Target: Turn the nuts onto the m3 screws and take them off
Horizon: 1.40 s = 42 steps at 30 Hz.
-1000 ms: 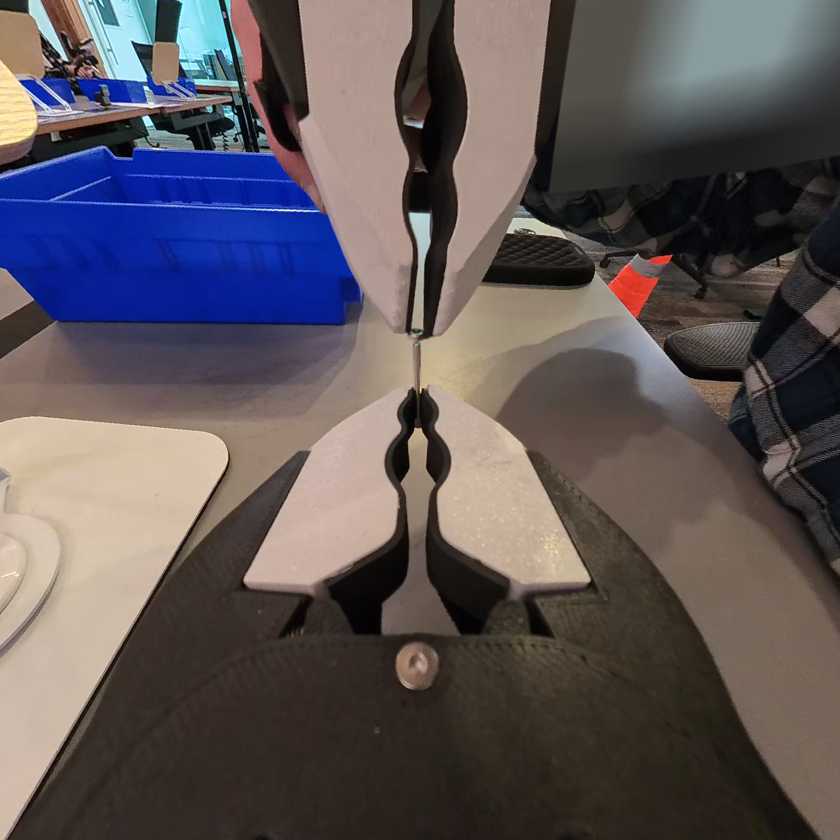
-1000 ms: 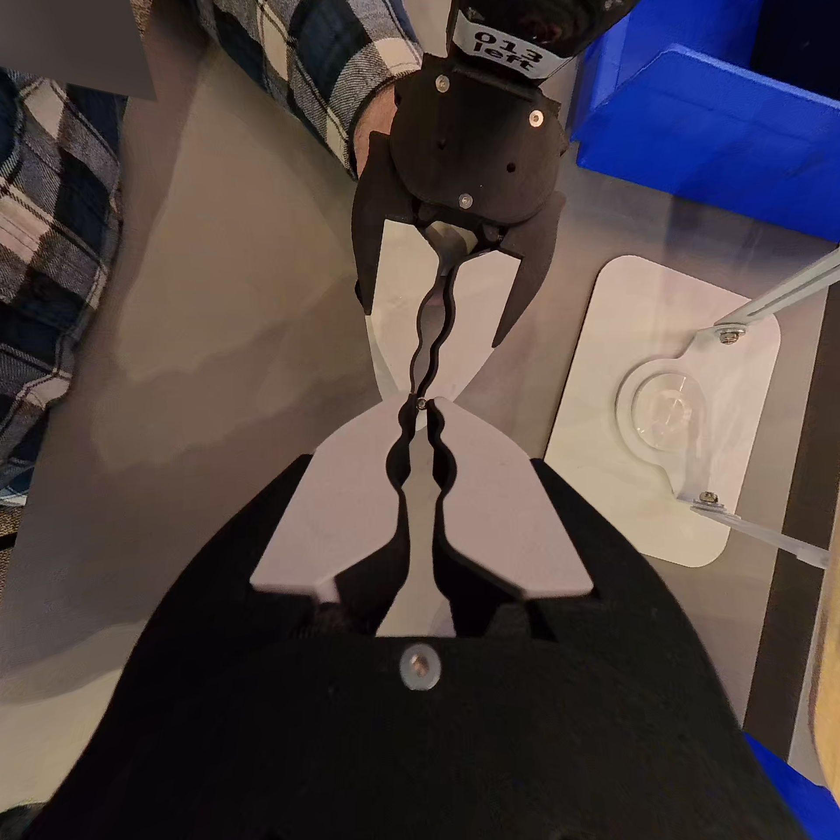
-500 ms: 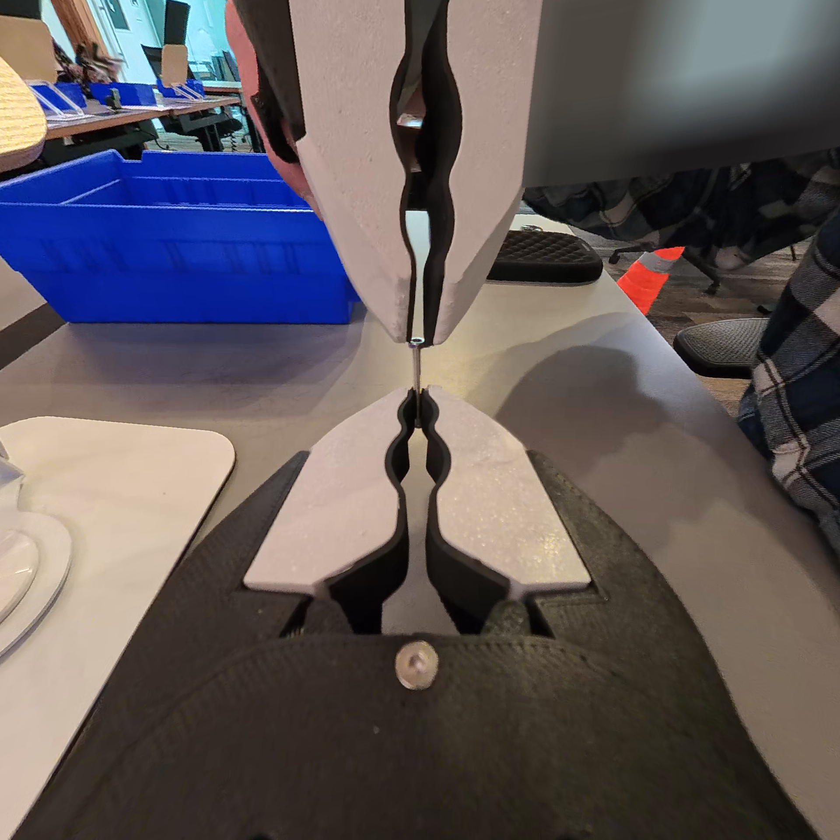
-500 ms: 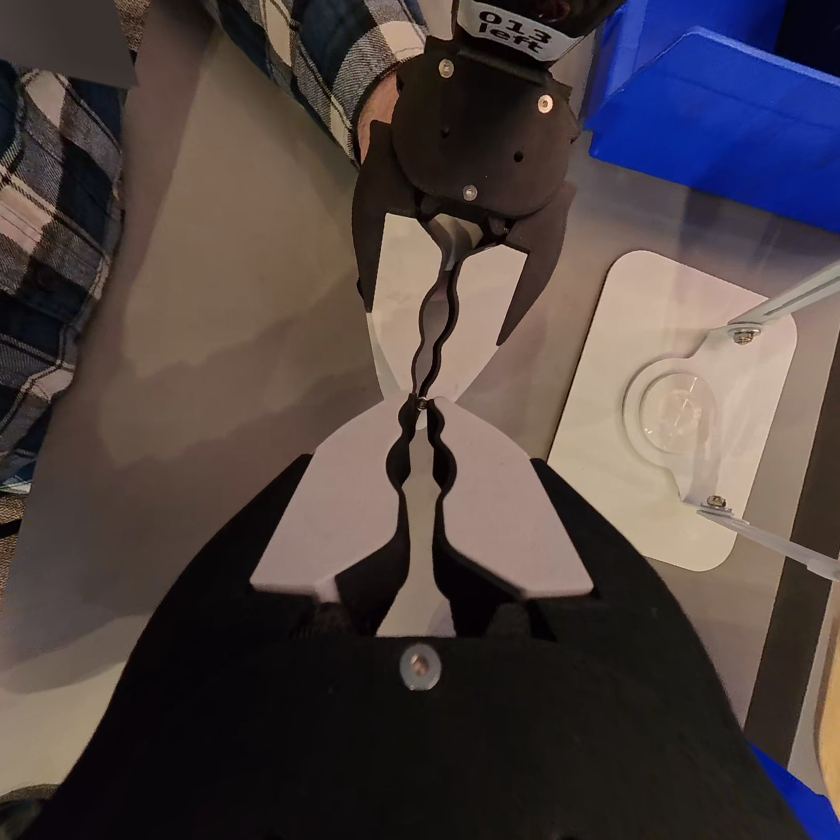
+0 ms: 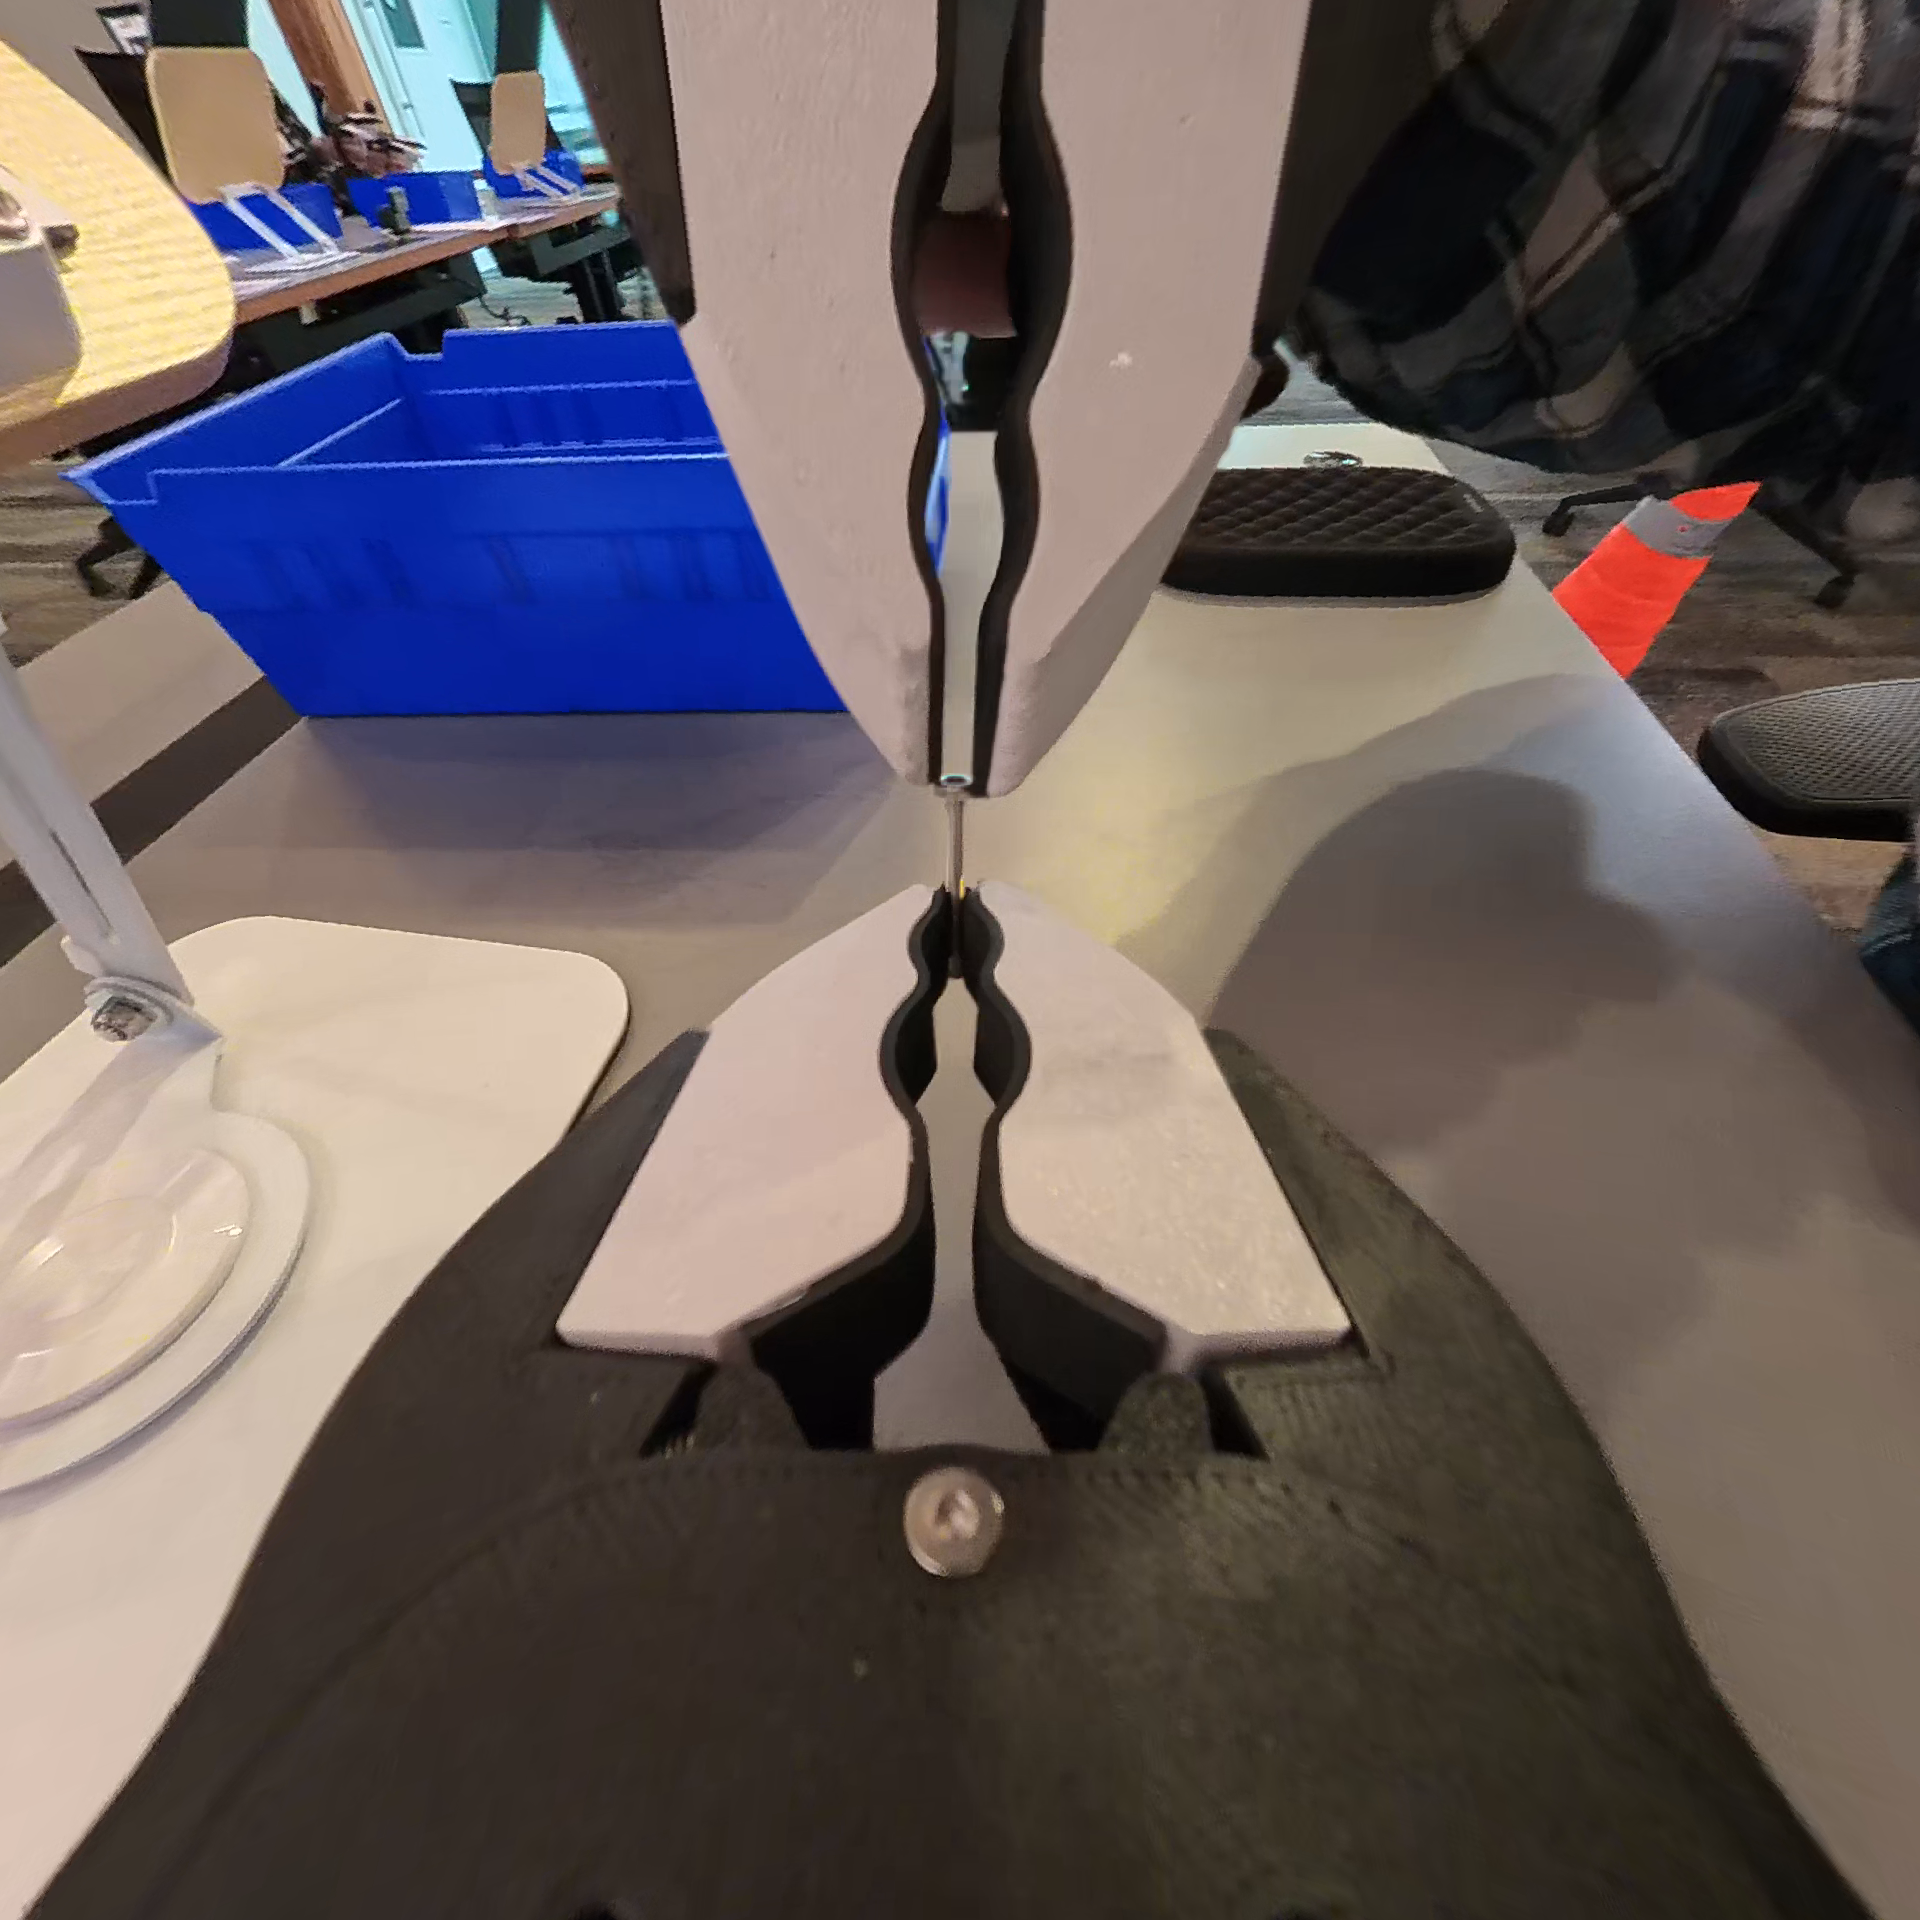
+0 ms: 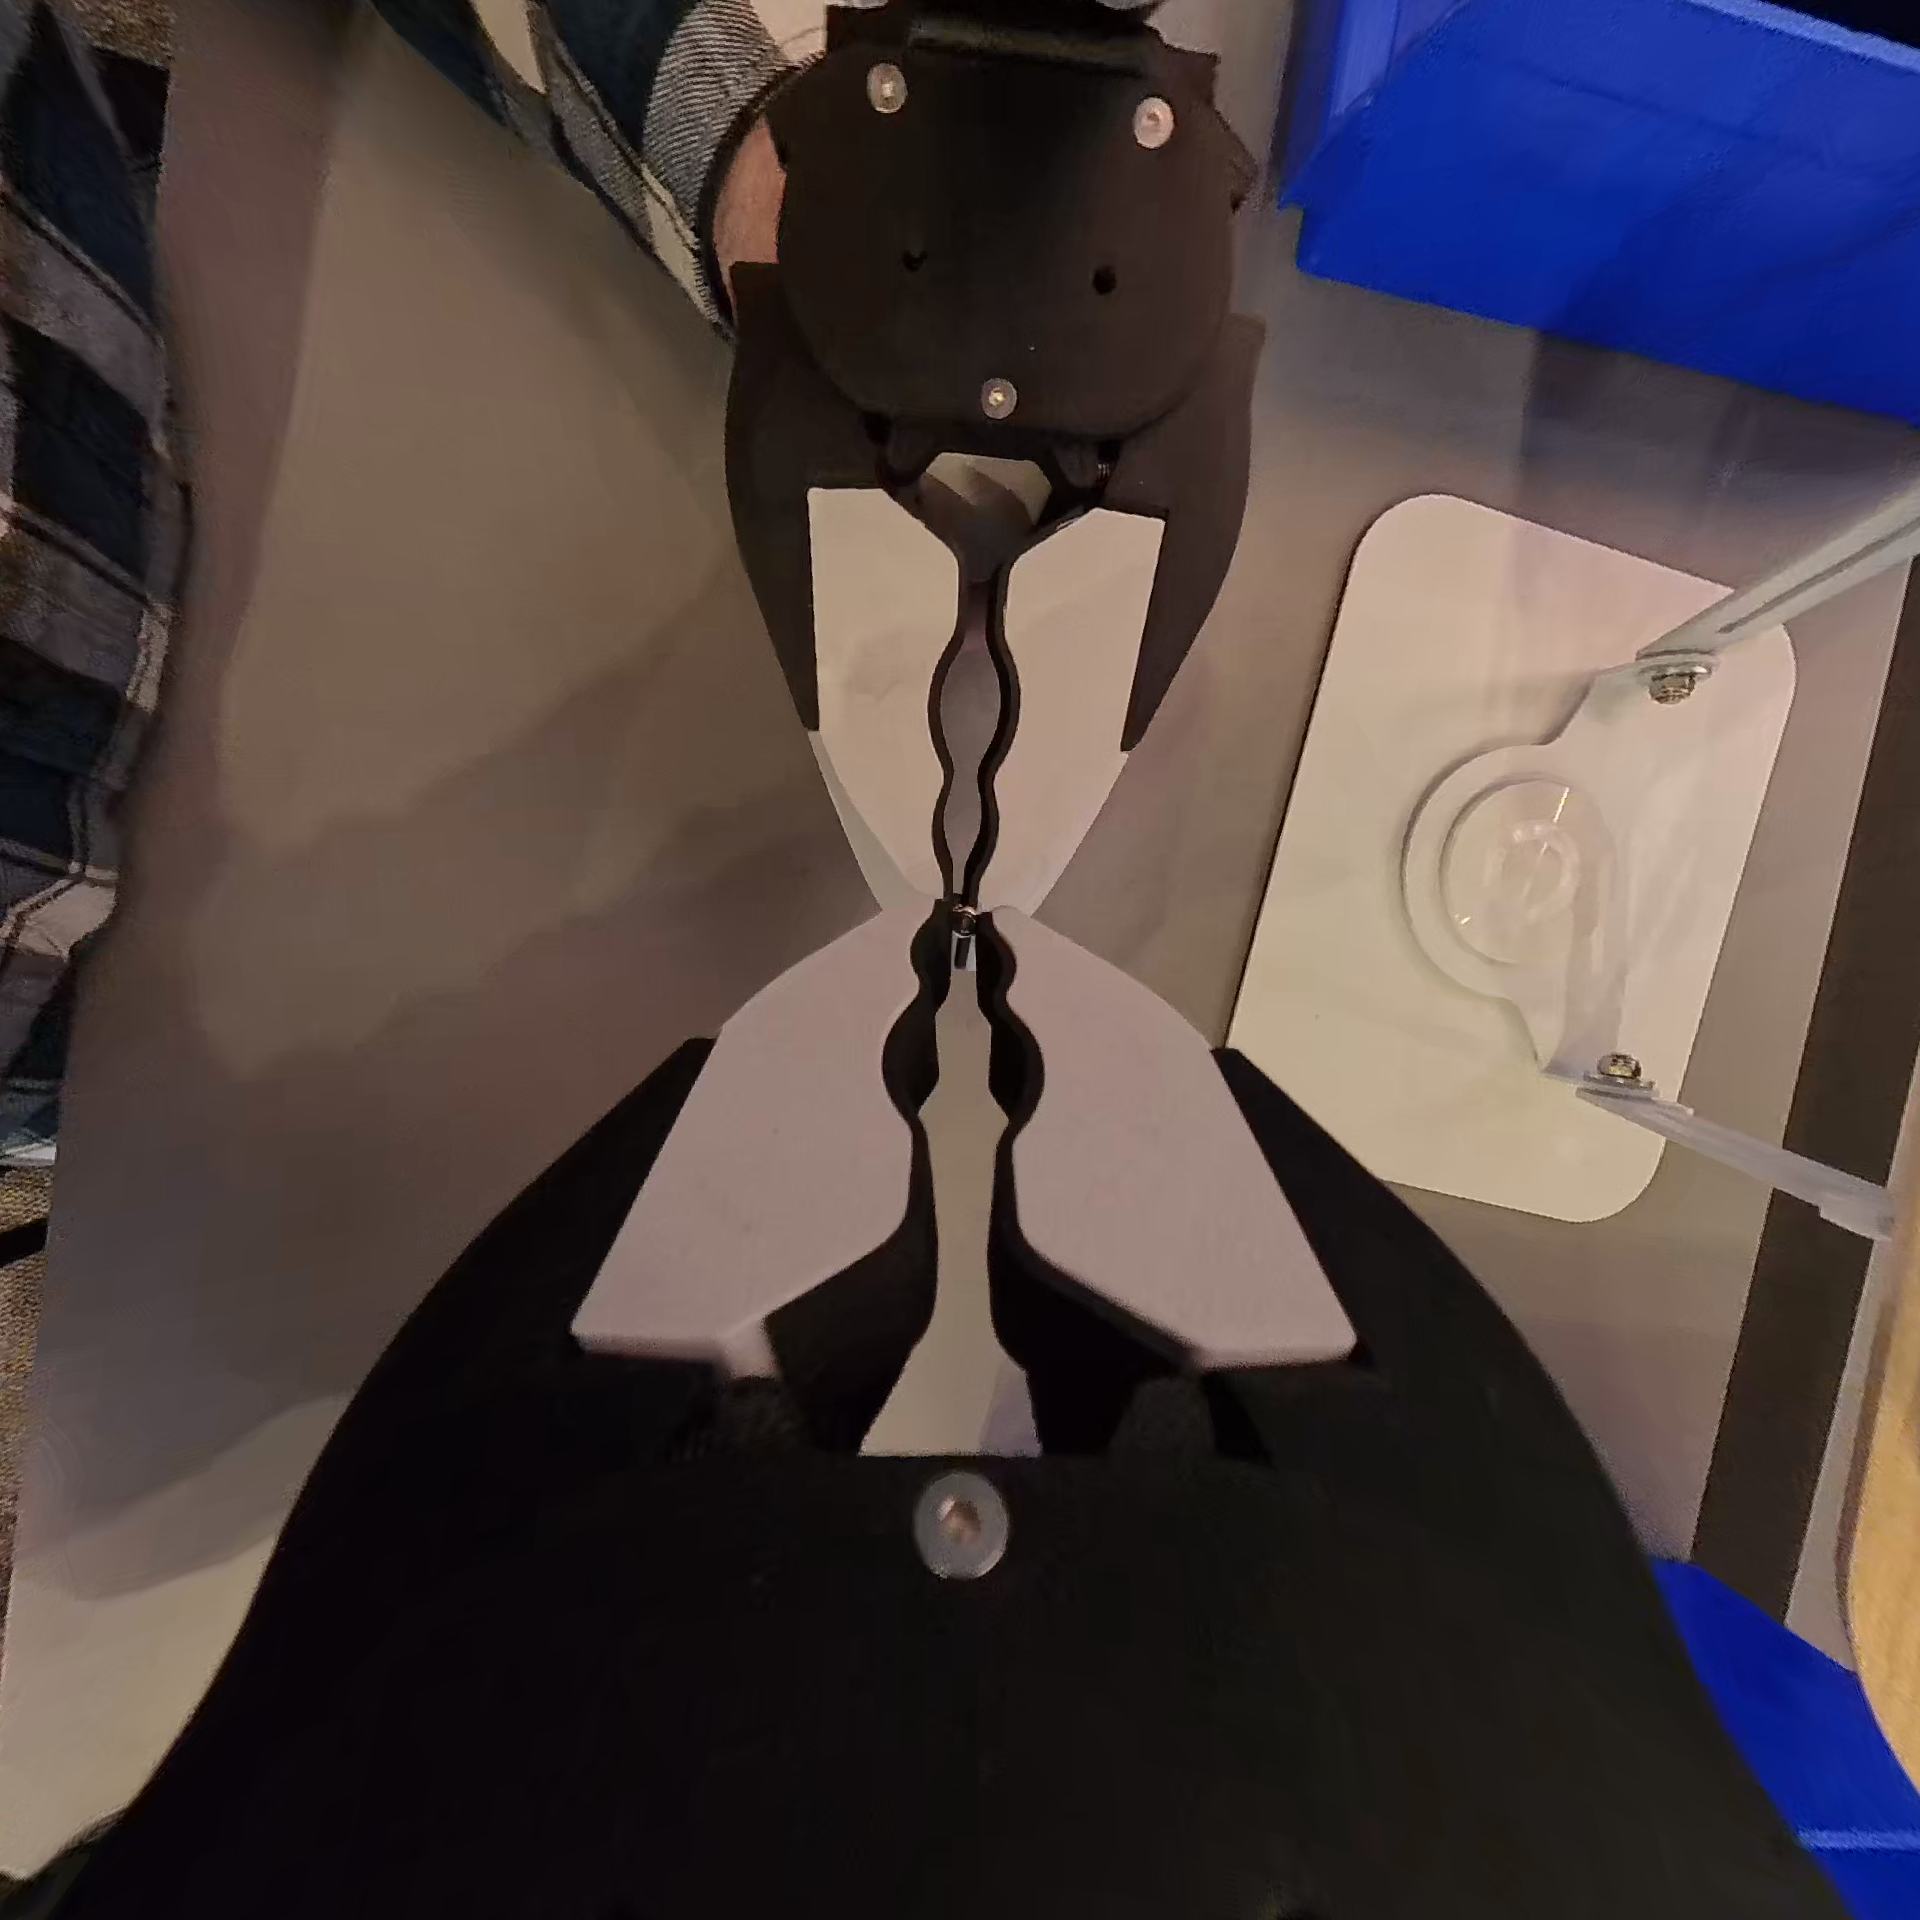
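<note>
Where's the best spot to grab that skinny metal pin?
Probably pinch the thin metal pin at its ends, by fingertips, coming in along its length: the shaft is too slender for a deeper grip. The left gripper holds the near end so, the right gripper the wider far end.

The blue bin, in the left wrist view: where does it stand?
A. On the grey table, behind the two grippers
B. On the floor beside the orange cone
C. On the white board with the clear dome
A: the blue bin rests on the grey table, beyond the grippers' tips.
</note>
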### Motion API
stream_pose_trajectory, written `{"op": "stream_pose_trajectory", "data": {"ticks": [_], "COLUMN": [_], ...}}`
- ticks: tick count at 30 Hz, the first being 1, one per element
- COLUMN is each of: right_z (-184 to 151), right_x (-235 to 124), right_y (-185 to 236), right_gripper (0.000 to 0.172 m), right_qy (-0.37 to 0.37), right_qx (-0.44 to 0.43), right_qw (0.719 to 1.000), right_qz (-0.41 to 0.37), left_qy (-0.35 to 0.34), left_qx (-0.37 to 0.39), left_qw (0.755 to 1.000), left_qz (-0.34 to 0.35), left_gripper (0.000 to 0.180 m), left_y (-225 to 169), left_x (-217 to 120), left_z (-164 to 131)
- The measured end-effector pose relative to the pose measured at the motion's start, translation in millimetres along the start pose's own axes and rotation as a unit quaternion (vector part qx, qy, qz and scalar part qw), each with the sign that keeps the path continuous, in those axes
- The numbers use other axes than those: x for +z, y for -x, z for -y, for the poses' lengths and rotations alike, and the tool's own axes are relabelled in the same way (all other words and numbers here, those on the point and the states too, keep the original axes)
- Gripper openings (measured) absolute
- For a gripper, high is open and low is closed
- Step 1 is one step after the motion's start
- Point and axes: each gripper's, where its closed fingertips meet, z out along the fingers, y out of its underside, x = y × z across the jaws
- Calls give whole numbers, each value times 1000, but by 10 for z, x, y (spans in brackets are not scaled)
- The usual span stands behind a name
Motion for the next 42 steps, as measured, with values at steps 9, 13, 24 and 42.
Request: {"op": "stream_pose_trajectory", "data": {"ticks": [9, 13, 24, 42], "right_z": [-40, -42, -7, 15], "right_x": [31, 38, 50, 40], "right_y": [-80, -113, -178, -196], "right_gripper": [5, 5, 5, 13], "right_qy": [12, 12, 6, 12], "right_qx": [57, 90, 195, 187], "right_qw": [998, 995, 979, 979], "right_qz": [-21, -29, -65, -76], "left_qy": [24, 29, 31, 21], "left_qx": [15, 19, 8, -4], "left_qw": [998, 997, 994, 996], "left_qz": [55, 75, 100, 87], "left_gripper": [1, 1, 1, 1], "left_y": [112, 155, 214, 205], "left_x": [9, -2, -21, -12], "left_z": [-46, -53, -53, -38]}}
